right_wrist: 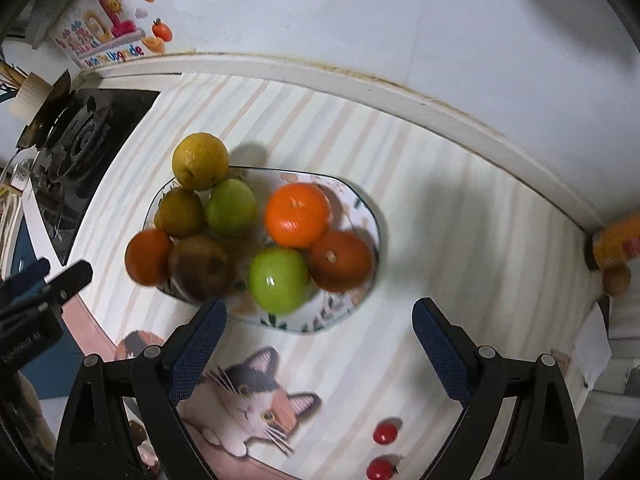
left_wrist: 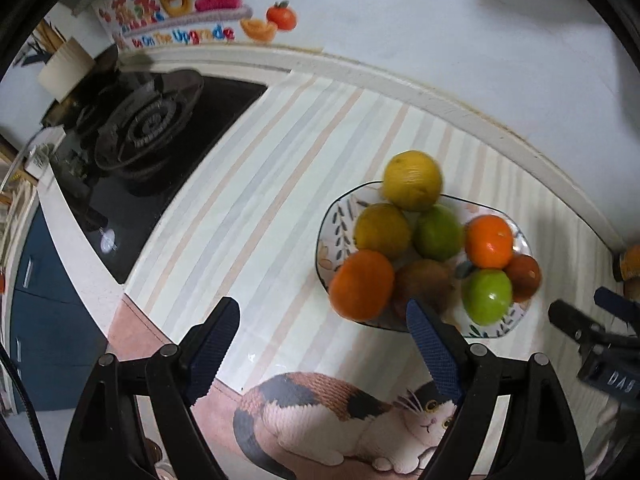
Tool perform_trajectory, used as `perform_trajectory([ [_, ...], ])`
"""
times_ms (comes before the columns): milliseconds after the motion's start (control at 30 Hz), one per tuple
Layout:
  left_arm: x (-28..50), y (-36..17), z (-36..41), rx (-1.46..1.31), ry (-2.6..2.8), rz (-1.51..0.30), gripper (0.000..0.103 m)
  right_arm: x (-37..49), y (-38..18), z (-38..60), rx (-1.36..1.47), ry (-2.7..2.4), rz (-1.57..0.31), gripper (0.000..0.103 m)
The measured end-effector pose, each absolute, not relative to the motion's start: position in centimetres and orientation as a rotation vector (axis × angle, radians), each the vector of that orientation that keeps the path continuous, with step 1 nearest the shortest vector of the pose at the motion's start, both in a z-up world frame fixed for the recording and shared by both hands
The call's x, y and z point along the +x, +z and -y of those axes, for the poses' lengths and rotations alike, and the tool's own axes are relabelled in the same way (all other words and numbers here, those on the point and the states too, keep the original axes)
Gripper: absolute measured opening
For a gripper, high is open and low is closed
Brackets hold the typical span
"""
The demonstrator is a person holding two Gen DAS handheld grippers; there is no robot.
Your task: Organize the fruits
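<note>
A patterned plate (left_wrist: 520,246) (right_wrist: 370,216) sits on a striped mat and holds several fruits: oranges (left_wrist: 362,284) (right_wrist: 298,216), green apples (left_wrist: 487,296) (right_wrist: 279,281), a brown kiwi (left_wrist: 426,282) (right_wrist: 200,266) and yellow citrus. A big yellow citrus (left_wrist: 413,180) (right_wrist: 200,161) rests on the plate's far rim. My left gripper (left_wrist: 322,328) is open and empty, just in front of the plate. My right gripper (right_wrist: 318,328) is open and empty, in front of the plate's near edge. Two small red tomatoes (right_wrist: 385,434) lie on the mat near the right gripper.
A gas stove (left_wrist: 148,128) (right_wrist: 80,136) lies to the left. The white wall and counter lip (left_wrist: 440,100) run behind the plate. An orange bottle (right_wrist: 616,242) and a brown fruit (right_wrist: 616,280) sit at the far right. A cat picture (left_wrist: 344,420) is on the mat.
</note>
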State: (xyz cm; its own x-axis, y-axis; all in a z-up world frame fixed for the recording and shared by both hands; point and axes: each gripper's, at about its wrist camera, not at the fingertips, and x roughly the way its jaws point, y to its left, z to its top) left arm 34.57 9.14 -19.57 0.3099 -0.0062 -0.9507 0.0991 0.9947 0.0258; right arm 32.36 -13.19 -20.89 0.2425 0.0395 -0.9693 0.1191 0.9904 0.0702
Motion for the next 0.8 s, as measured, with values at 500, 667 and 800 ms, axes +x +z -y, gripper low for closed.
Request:
perform_trajectory([
  [500,25.8,-10.5,-7.6,0.077,-0.177,-1.104,0.085,21.6,-10.3,13.7,0.172,-0.074,-1.103,0.096],
  [667,23.1,-7.7,-7.6,0.063,-0.197,-1.049,0.085,18.3,-6.9,13.3,0.164,-0.061,-1.044,0.096],
  [800,21.2,-5.7,-7.6,0.055,-0.212,-1.019,0.085,16.4,-4.4,13.2,0.166,-0.048,-1.004,0.096],
])
